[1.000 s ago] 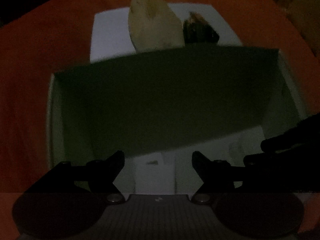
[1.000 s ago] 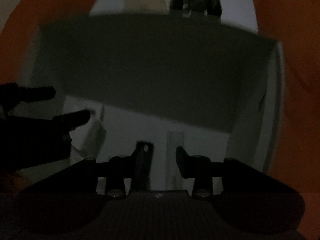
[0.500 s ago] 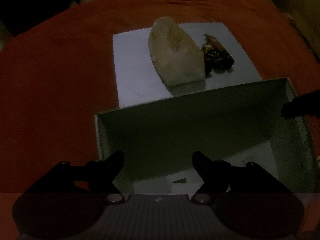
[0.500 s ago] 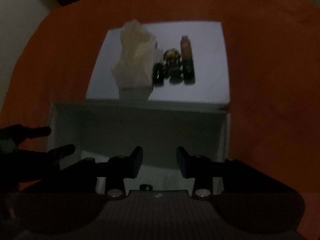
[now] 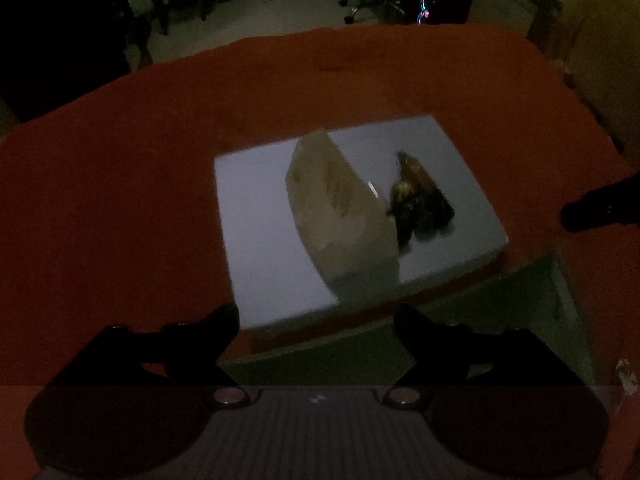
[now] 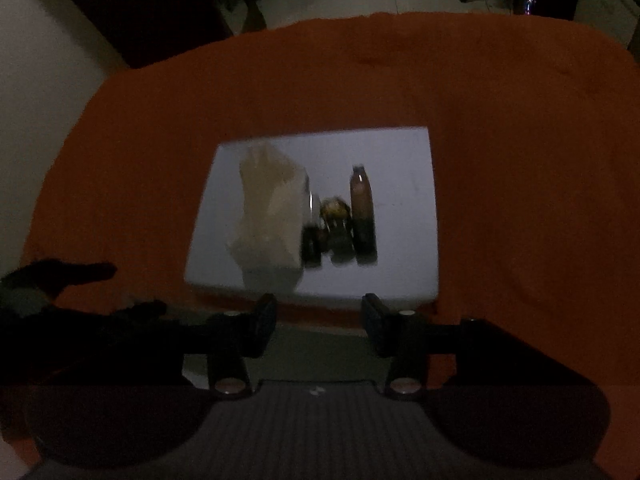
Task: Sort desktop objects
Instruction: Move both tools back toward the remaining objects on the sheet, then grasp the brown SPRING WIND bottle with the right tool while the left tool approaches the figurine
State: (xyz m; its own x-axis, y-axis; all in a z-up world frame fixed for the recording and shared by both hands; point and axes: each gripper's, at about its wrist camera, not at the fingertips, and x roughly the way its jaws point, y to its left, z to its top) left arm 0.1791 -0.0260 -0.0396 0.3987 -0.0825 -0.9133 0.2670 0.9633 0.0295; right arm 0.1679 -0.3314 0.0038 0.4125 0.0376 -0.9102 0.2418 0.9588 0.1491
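Hovering over the near edge of the bench [image 5: 120,184], you have both tongs empty: the left tongs [image 5: 316,324] stand wide apart with nothing between the jaws, and the right tongs [image 6: 319,320] are parted a little less, also holding nothing. The things to sort sit together on a flat white board [image 5: 256,216] in the middle of the orange cloth. On it a pale, crumpled lump [image 5: 336,204], perhaps paper or a bag, stands to the left, and just beside it on the right is a tight cluster of small dark objects [image 5: 420,200]. The right view separates them a little: a brown cylinder [image 6: 361,200] lying lengthwise, a small yellowish piece [image 6: 335,208] next to it, and a dark stub [image 6: 310,246] against the pale lump [image 6: 268,208]. The light is dim and the picture blurred, so you cannot say what each one is. An open white box [image 5: 460,320] lies directly below your tongs, nearer than the board; its floor is not visible. By my reading you are between picks, lined up to go for the next item. The next move calls for reaching forward over the box wall, choosing one piece from the cluster, and closing on it alone. The brown cylinder on the outer right looks the easiest to isolate, since the others touch each other
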